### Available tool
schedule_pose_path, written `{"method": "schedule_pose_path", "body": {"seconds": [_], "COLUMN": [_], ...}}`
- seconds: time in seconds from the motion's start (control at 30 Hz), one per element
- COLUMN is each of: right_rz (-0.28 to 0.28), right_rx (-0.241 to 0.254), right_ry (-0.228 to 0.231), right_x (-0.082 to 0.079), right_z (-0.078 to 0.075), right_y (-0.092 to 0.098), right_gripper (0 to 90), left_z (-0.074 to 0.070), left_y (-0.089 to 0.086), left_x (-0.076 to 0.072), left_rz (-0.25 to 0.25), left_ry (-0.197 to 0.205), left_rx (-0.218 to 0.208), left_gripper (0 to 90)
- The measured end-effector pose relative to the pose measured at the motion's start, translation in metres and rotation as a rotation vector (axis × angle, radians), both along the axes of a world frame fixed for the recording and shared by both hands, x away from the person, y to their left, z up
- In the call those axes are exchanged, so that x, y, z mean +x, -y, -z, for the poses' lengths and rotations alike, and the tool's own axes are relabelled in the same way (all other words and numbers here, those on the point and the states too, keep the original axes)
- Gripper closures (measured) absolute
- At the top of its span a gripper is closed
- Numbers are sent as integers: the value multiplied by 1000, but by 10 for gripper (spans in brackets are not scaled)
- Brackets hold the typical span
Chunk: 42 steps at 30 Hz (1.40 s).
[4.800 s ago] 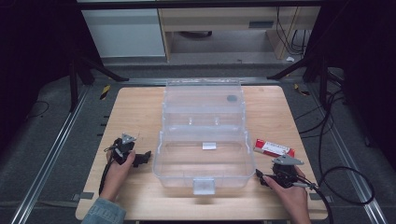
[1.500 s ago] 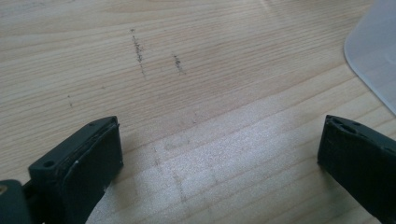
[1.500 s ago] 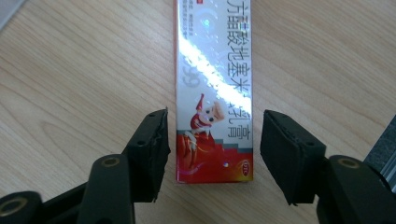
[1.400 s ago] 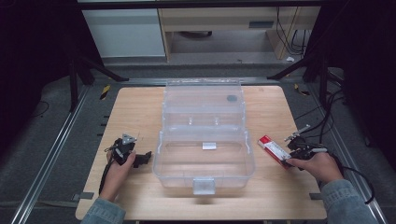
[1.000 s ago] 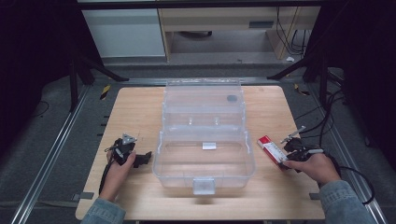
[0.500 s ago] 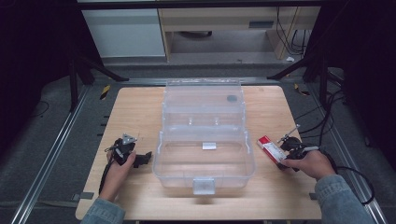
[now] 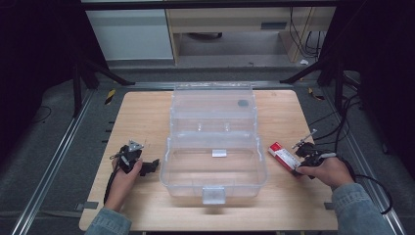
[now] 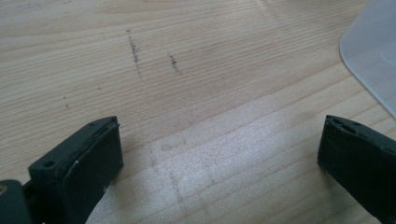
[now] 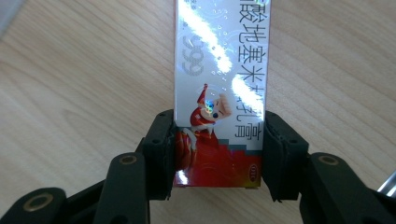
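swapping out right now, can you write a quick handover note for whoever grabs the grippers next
Right gripper: jaws have just been closing around the near end of the red and white box, which lies flat on the table right of the clear case. Pads at its sides, firm grip not certain.
Left gripper: open, nothing between the jaws, resting left of the case.
Done: box reached.
Left: finish the grip, lift; probably into the open case.

box [image 9: 219,93] top cropped, far print unreadable
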State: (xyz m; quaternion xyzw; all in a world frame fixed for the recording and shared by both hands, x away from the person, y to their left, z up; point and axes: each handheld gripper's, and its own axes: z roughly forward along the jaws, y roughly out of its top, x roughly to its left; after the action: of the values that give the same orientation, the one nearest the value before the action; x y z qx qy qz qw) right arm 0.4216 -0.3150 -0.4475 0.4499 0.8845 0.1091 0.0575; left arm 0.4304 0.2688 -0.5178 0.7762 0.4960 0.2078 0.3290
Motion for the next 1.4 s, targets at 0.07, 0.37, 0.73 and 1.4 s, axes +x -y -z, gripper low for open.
{"method": "schedule_pose_path", "body": {"seconds": [0.07,0.37,0.73,1.4], "right_rz": [-13,-59,-134,-239], "right_rx": [22,62,68,108], "right_ry": [33,163,275,391], "right_x": [-4,-10,-5,-2], "right_z": [-10,-49,-106,-155], "right_y": [4,5,-7,-46], "right_gripper": [516,516,516,517], "left_z": [0,0,0,0], "left_y": [0,1,1,1], "left_x": [0,-1,-2,-3], "left_rz": [0,-3,-1,0], "left_ry": [0,1,1,1], "left_rx": [0,-2,0,-3], "left_gripper": [0,0,0,0]}}
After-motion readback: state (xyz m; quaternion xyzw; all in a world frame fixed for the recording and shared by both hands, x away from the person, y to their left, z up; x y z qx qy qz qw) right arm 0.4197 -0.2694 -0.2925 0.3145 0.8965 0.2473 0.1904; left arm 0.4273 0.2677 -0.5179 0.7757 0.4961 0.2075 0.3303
